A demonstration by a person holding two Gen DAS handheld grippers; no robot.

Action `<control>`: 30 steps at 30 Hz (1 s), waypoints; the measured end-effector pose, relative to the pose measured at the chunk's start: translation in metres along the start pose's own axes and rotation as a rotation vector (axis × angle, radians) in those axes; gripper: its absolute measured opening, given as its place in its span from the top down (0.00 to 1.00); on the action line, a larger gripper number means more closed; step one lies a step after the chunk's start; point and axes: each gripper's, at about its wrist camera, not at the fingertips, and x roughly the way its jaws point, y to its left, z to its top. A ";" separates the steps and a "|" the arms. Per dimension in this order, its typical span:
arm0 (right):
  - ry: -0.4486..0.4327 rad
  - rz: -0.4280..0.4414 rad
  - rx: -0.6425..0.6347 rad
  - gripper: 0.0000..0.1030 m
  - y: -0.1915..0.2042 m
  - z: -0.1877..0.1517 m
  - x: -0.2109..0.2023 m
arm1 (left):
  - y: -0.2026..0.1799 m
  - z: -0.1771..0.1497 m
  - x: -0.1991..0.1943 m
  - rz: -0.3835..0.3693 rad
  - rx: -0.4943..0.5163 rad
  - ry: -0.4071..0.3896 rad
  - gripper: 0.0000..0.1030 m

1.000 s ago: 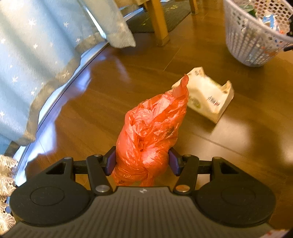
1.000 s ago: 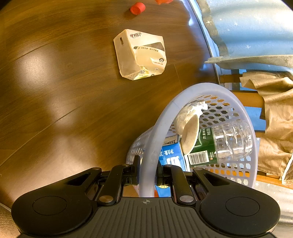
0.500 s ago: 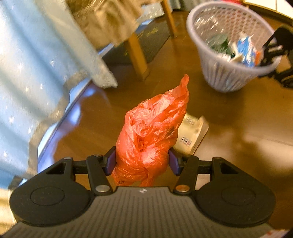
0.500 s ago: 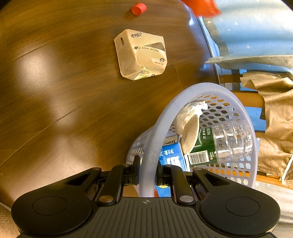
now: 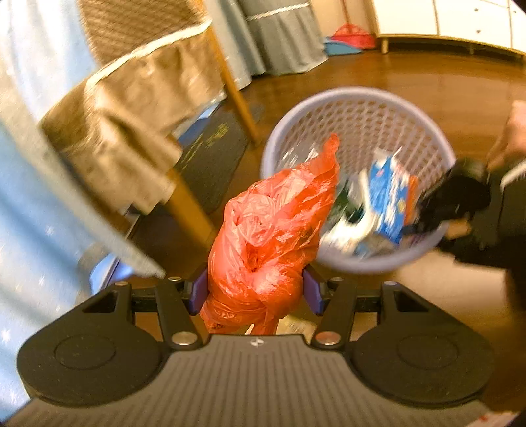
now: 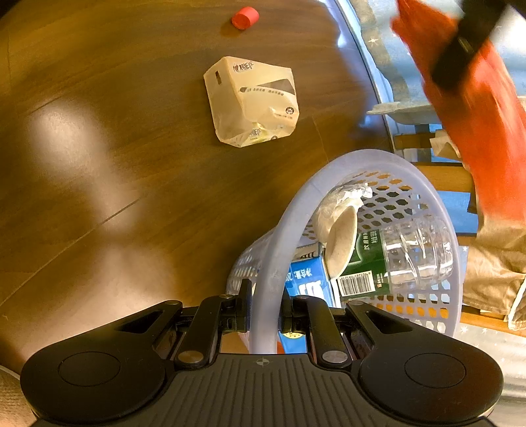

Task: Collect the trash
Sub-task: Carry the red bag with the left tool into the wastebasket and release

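Now my left gripper (image 5: 255,290) is closed on the orange plastic bag (image 5: 268,236), with the purple pads (image 5: 198,291) pressing it from both sides. The crumpled bag stands up between the jaws, and its pointed top reaches in front of the near rim of the lavender laundry-style basket (image 5: 356,93), which I use as the trash bin. In the left wrist view the picture is blurred, but I can see the basket just ahead on the wooden floor (image 5: 427,82), with a blue carton (image 5: 388,193) and other rubbish inside.

My right gripper (image 6: 265,310) is shut on the rim of the same basket, one finger inside and one outside. From this side I see in the basket a clear plastic bottle (image 6: 414,253) with a green label, the blue carton, and a pale round piece wrapped in crumpled film (image 6: 340,243). The bag appears in the upper right corner of this view as an orange blur, with the dark finger of the left gripper across it, higher than the basket.

On the floor, well apart from the basket, lies a soft tissue pack (image 6: 251,101), cream coloured. A small red bottle cap (image 6: 245,18) lies further behind it.

Beside the basket I see a wooden table leg (image 5: 236,88) and a beige cloth (image 5: 131,108) hanging over it
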 end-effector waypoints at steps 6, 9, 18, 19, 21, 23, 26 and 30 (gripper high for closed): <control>-0.005 0.001 0.006 0.91 0.001 -0.002 -0.001 | -0.016 0.035 0.013 -0.084 0.012 -0.069 0.47; -0.007 0.002 0.011 0.91 0.001 -0.002 0.000 | -0.023 0.049 0.021 -0.124 0.014 -0.096 0.44; -0.012 0.003 0.020 0.91 -0.001 -0.004 0.001 | -0.015 0.051 0.027 -0.165 -0.067 -0.162 0.21; -0.012 0.004 0.022 0.91 -0.001 -0.004 0.001 | -0.012 0.048 0.026 -0.154 -0.075 -0.157 0.21; -0.012 0.005 0.022 0.90 -0.001 -0.004 0.000 | -0.006 0.036 0.023 -0.127 -0.095 -0.136 0.21; -0.012 0.005 0.021 0.90 -0.001 -0.005 0.000 | 0.003 0.022 0.021 -0.098 -0.123 -0.117 0.21; -0.011 0.006 0.022 0.90 -0.001 -0.005 0.000 | 0.019 0.000 0.020 -0.055 -0.195 -0.080 0.21; -0.010 0.007 0.027 0.90 -0.003 -0.006 0.000 | 0.036 -0.034 0.020 0.002 -0.239 -0.018 0.21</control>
